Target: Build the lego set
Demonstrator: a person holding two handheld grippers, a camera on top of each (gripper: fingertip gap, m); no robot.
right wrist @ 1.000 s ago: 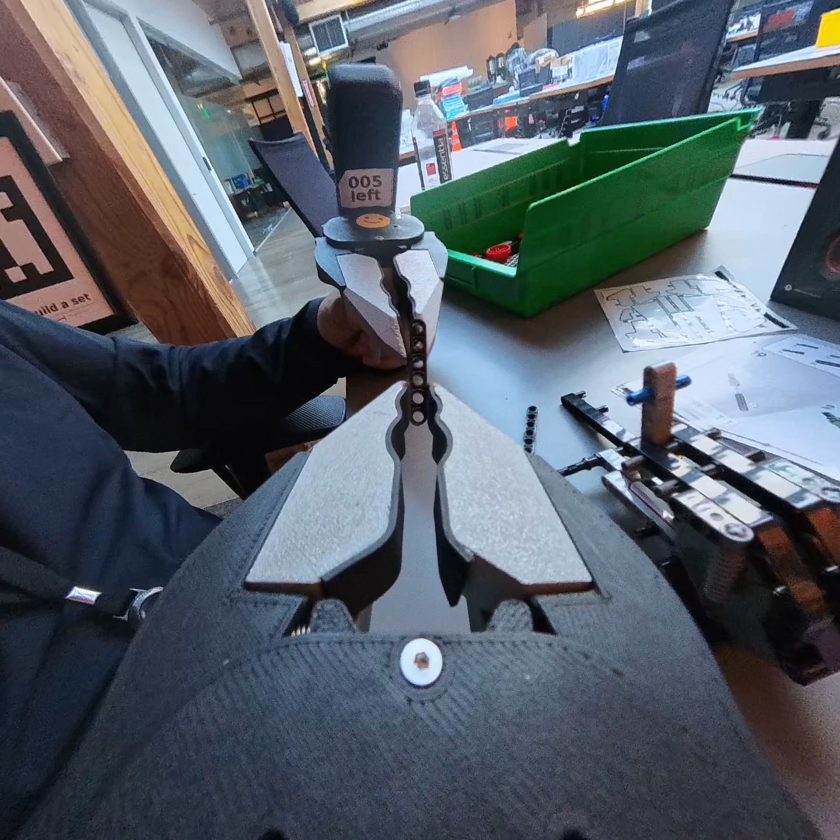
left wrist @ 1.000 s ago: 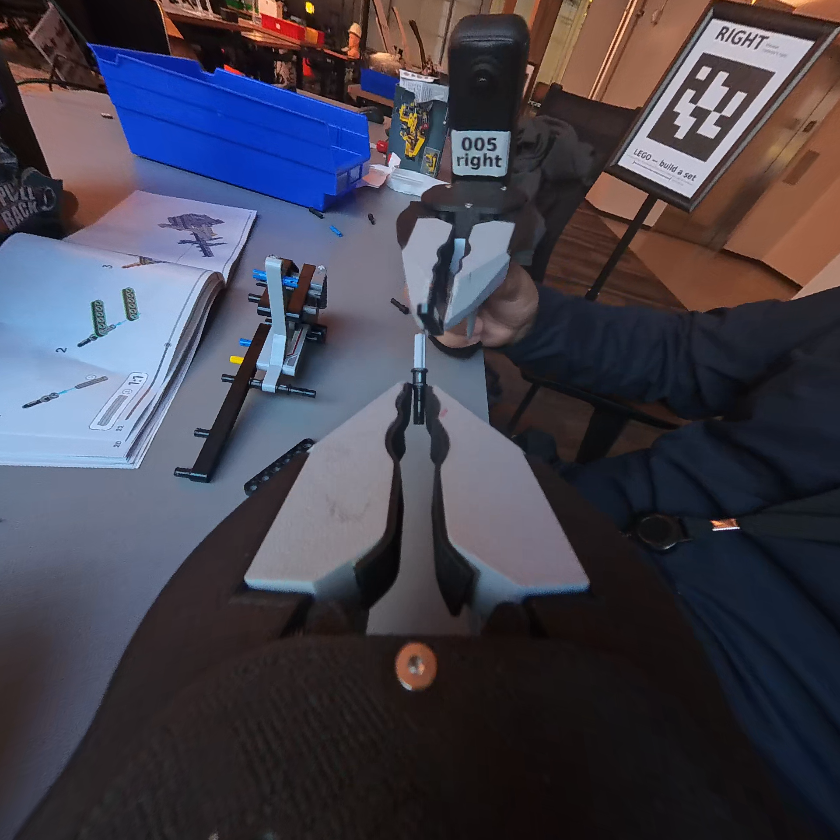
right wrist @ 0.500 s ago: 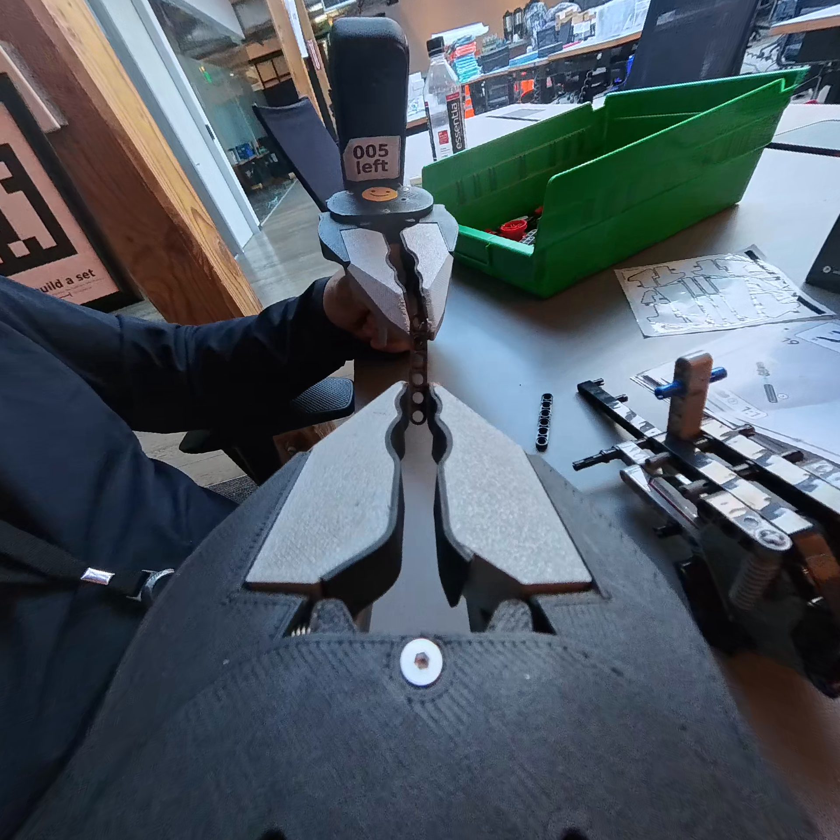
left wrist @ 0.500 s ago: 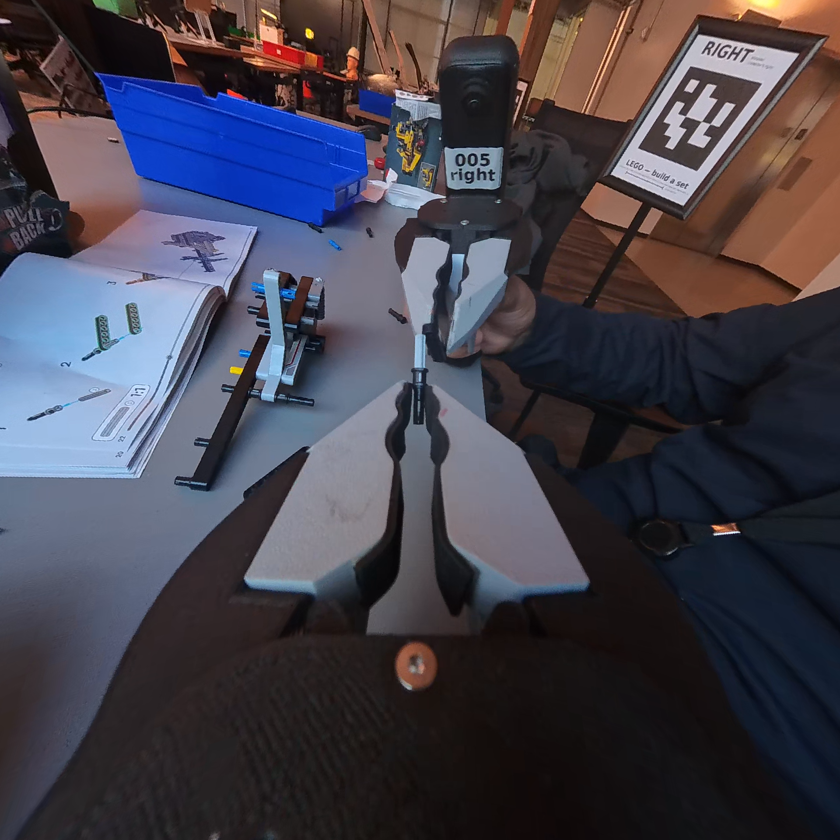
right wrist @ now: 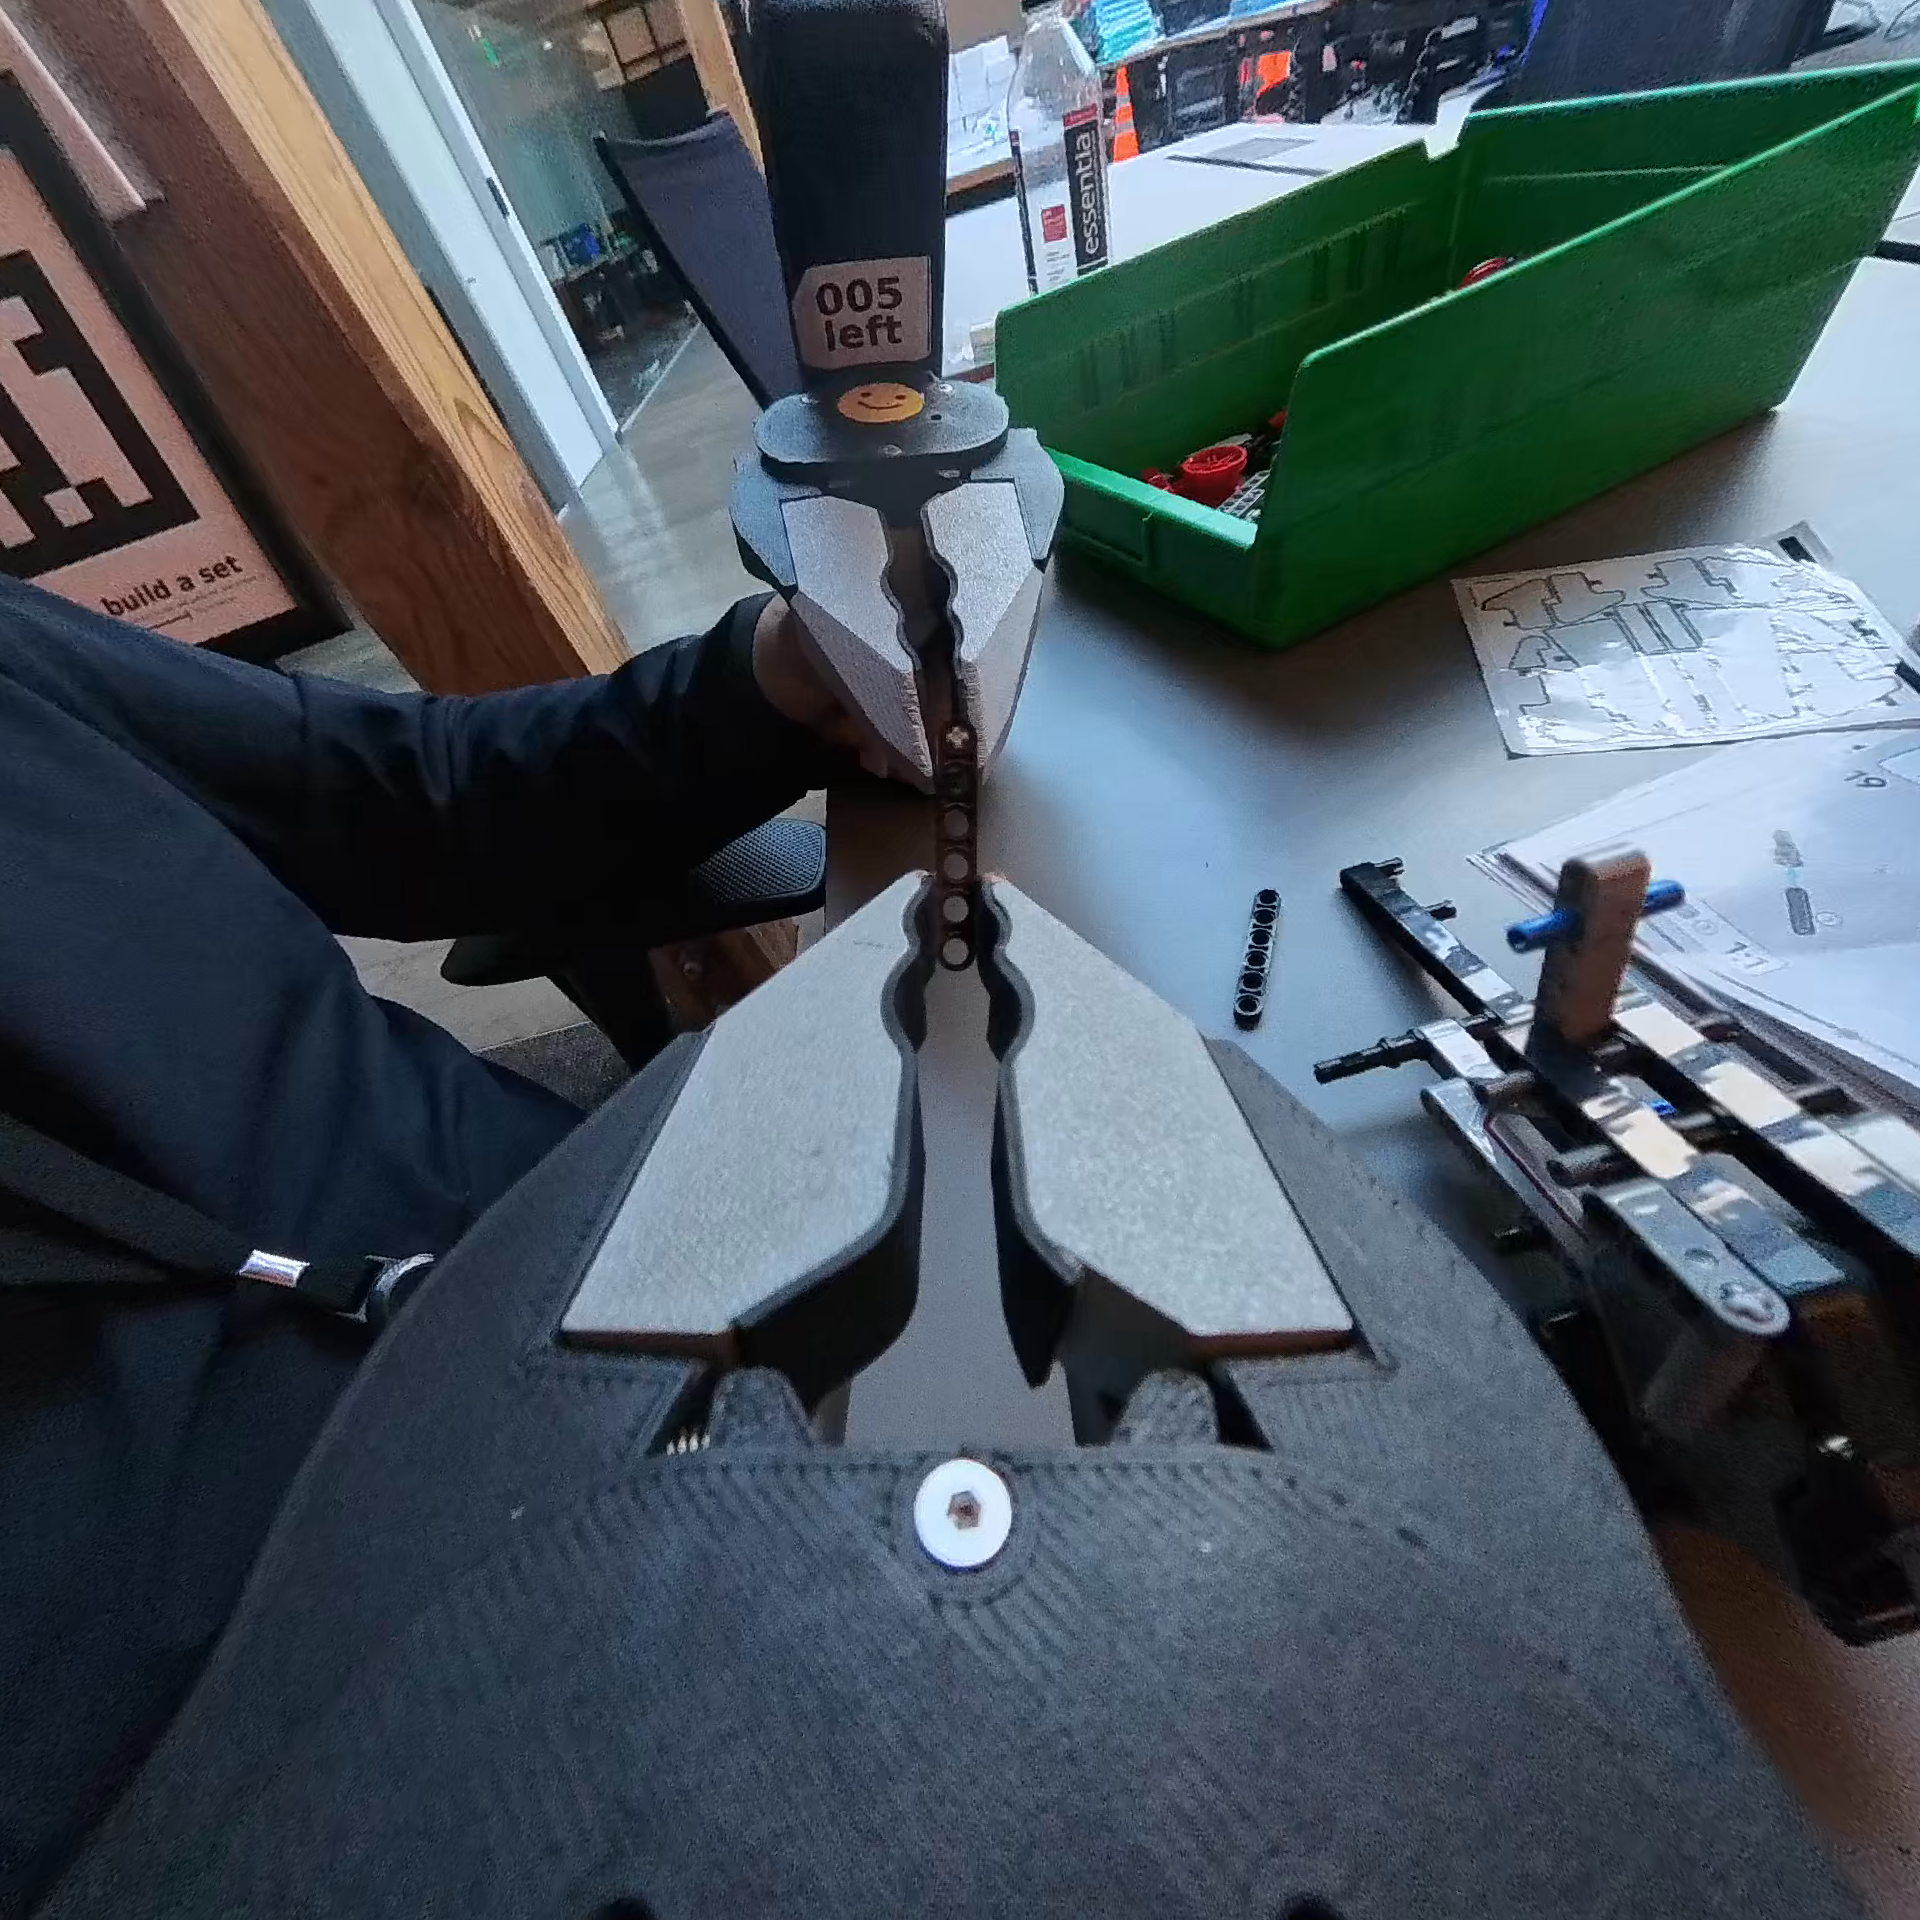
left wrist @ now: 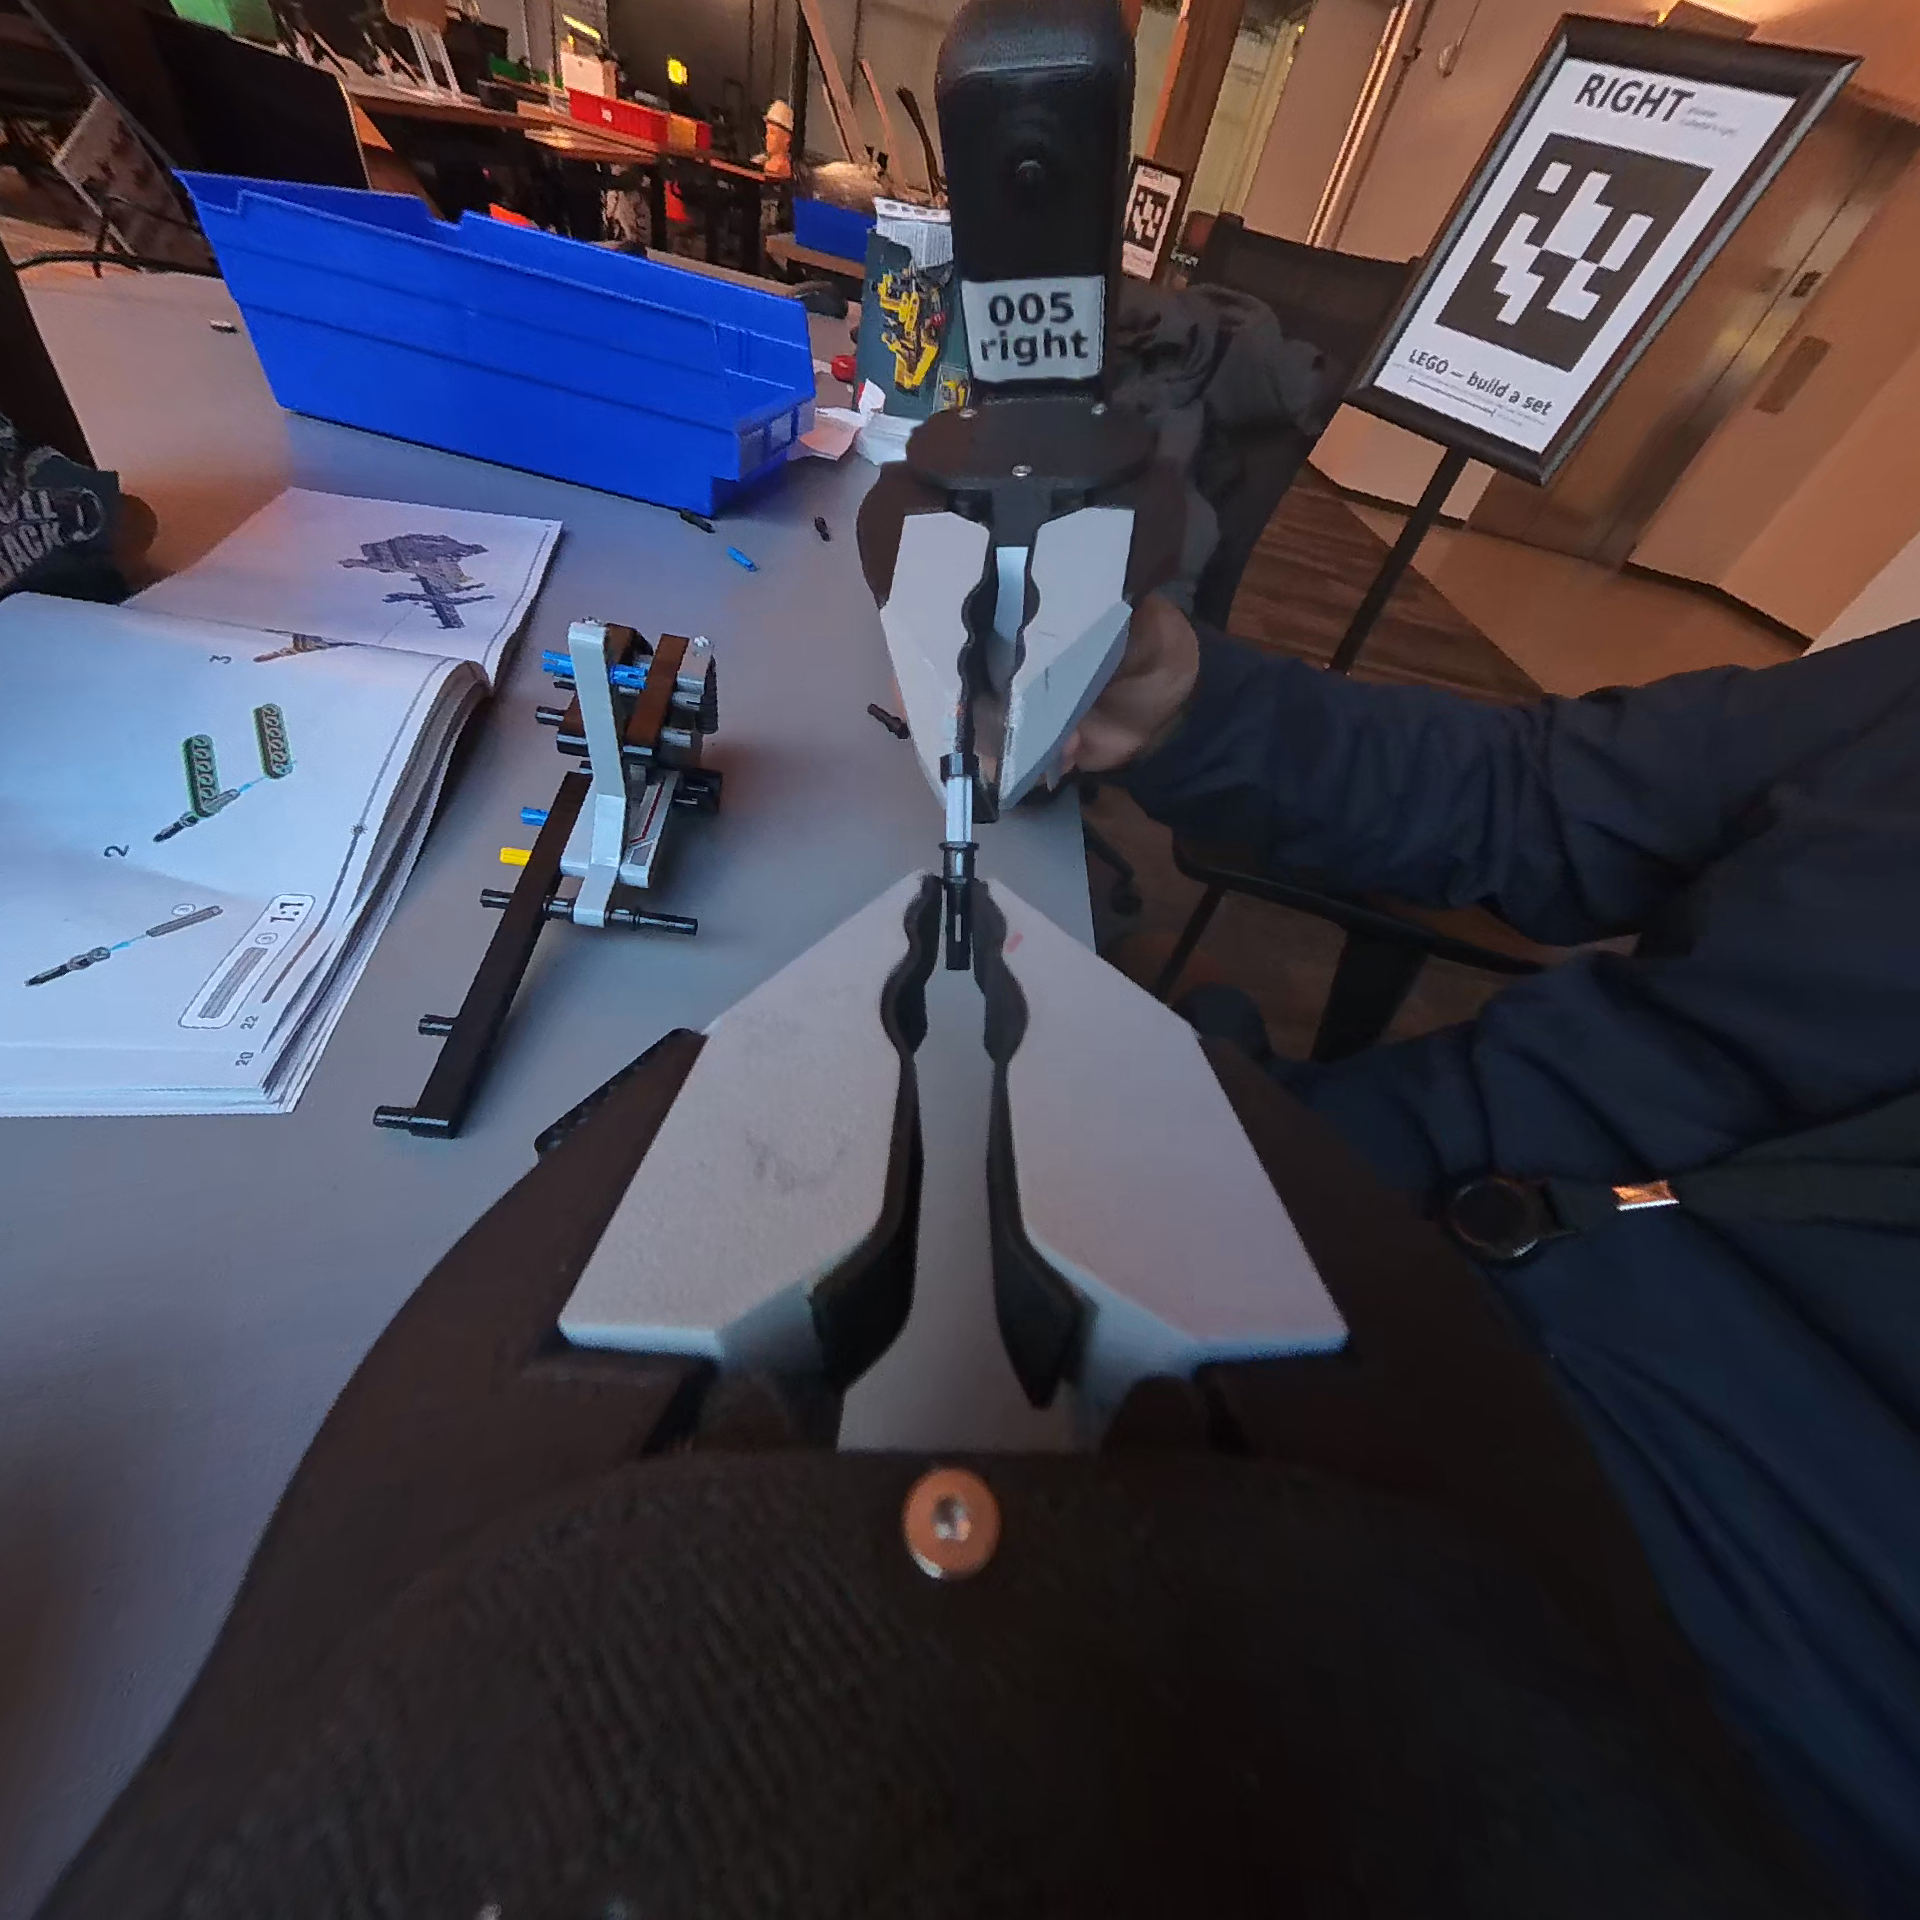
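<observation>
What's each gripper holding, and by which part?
Left gripper pinches a slim black-and-grey pin by its black end; right gripper pinches a black holed beam by one end.

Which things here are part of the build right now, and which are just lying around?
In use: left gripper, pin, right gripper, beam, chassis, manual.
Lying about: blue bin, green bin, bottle, sticker sheet.

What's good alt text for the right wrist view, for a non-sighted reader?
The right claw is shut on a black holed beam, whose far end meets the facing left claw. A green bin and a half-built lego model sit on the grey table.
</observation>
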